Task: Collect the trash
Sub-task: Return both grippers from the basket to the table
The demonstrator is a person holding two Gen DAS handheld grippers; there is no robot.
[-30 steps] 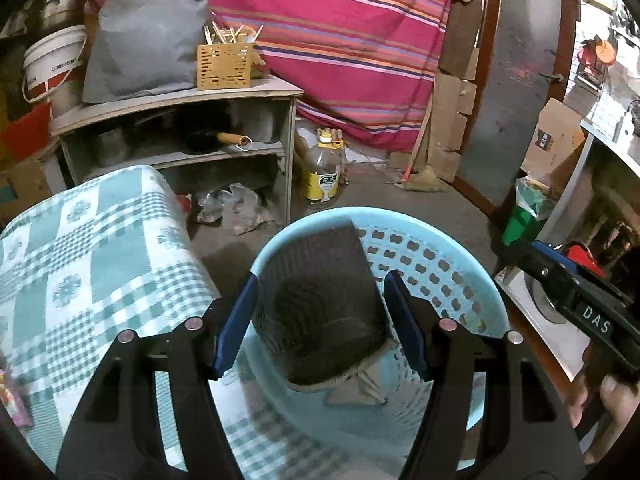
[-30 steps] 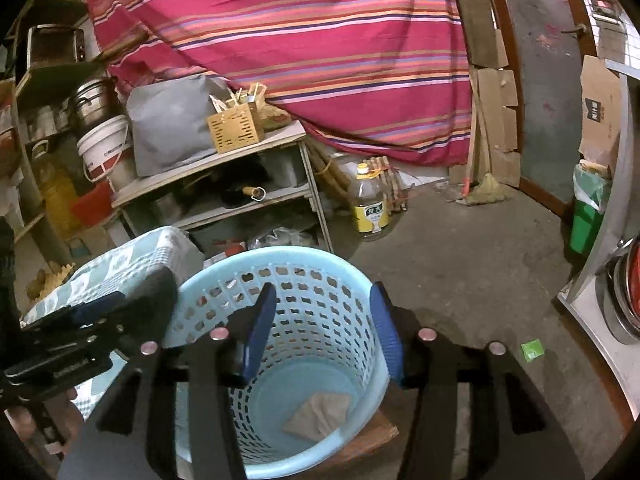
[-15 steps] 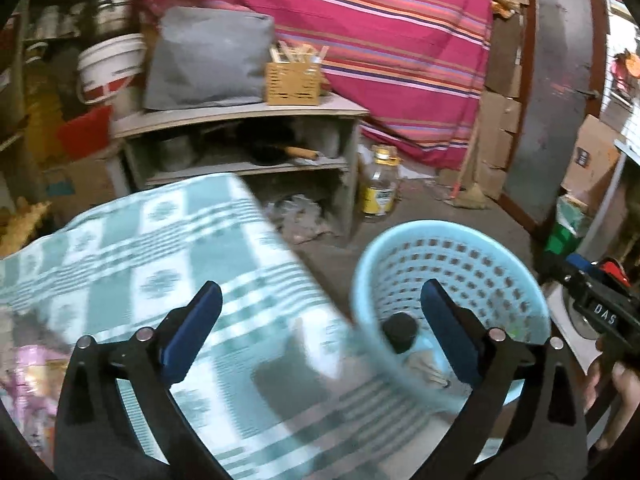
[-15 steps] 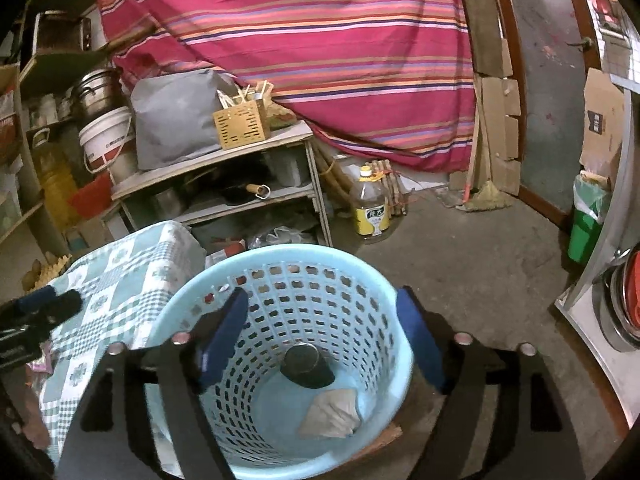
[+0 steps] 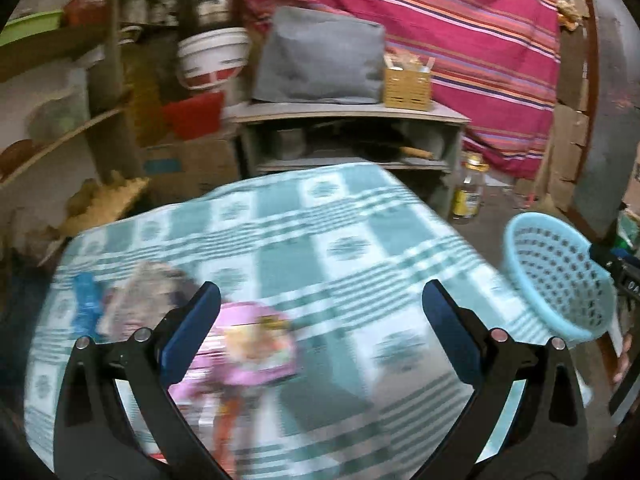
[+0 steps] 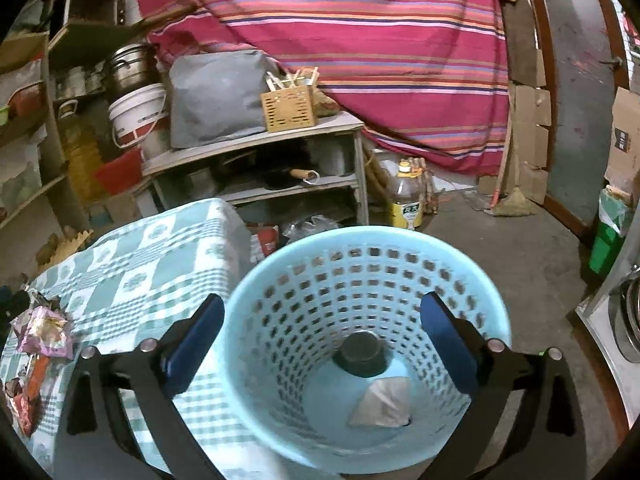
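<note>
On the checked tablecloth point(image 5: 348, 240), the remaining trash lies at the left end, far from the blue basket point(image 5: 560, 280), which stands past the cloth's right edge. A pink wrapper point(image 5: 248, 344) is blurred, so I cannot tell its long axis; it sits low between the fingers of the left gripper point(image 5: 320, 332), nearer the left one. This gripper is spread wide and empty, and it is clearly the nearer one to the wrapper; I judge it should go forward and down. Left of the wrapper lie a blue scrap point(image 5: 86, 300) and a crumpled grey piece point(image 5: 148, 284).

The right gripper point(image 6: 322, 338) hangs over the basket with its jaws opening, nothing between them. Inside the basket lie a dark round lid-like thing point(image 6: 362, 350) and a folded paper point(image 6: 384, 402), touching or almost touching.
</note>
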